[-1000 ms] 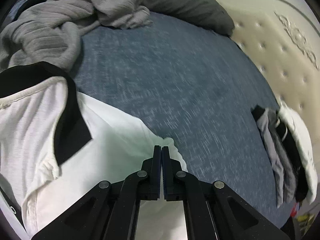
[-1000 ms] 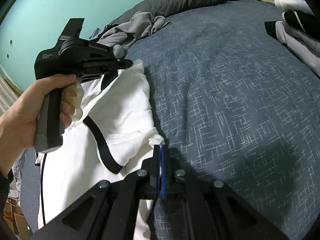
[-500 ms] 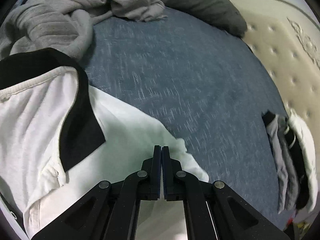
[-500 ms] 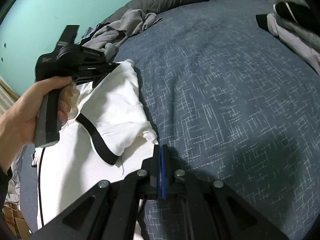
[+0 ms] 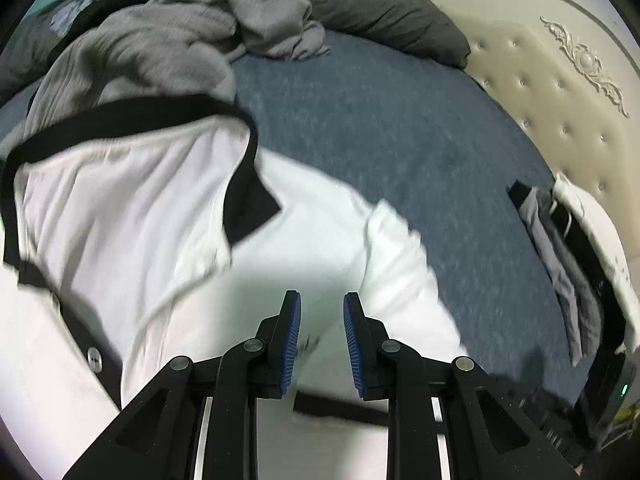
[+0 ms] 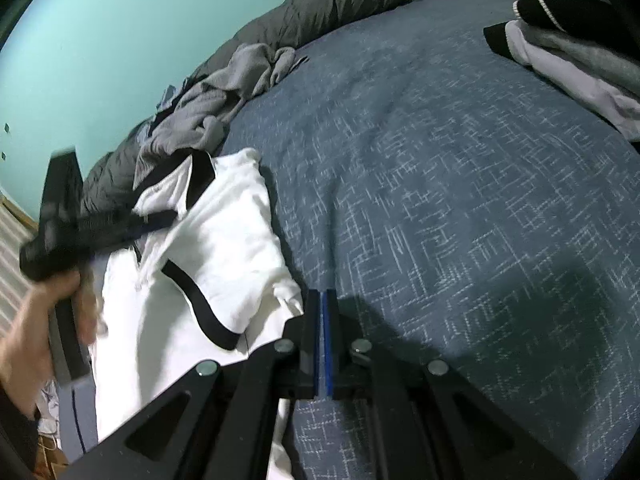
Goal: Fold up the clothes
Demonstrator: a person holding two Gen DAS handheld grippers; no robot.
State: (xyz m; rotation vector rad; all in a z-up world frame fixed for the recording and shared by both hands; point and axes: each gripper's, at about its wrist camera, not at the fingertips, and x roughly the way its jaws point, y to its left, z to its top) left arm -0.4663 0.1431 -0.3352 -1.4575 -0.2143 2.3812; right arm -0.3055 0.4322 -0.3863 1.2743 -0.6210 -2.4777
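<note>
Left wrist view. Landmark: white polo shirt (image 5: 168,216) with black collar and black placket, one button showing, spread on the blue bedspread (image 5: 384,128).
- Left gripper (image 5: 322,312): jaws parted, blue pads facing each other with a clear gap, nothing between them; it hovers over the shirt's white body, near the folded-in sleeve.
- Grey ribbed garment (image 5: 160,44): crumpled, beyond the shirt's collar, touching it.
- Dark grey duvet (image 5: 376,8): beyond the grey garment, along the bed's far edge.
- Stack of folded clothes (image 5: 568,248): well apart from the shirt, against the cream tufted headboard (image 5: 560,92).

Right wrist view. Same landmark: white polo shirt (image 6: 208,256), sleeve with black cuff band folded onto the body.
- Right gripper (image 6: 323,312): pads pressed together; the shirt's hem lies just beside them, and whether cloth is pinched cannot be told.
- Left gripper (image 6: 164,220): blurred, over the shirt's collar side, held by a hand (image 6: 44,328).
- Grey ribbed garment (image 6: 216,100): beyond the shirt.
- Stack of folded clothes (image 6: 568,52): well apart.
- Teal wall (image 6: 120,28): behind the bed.
</note>
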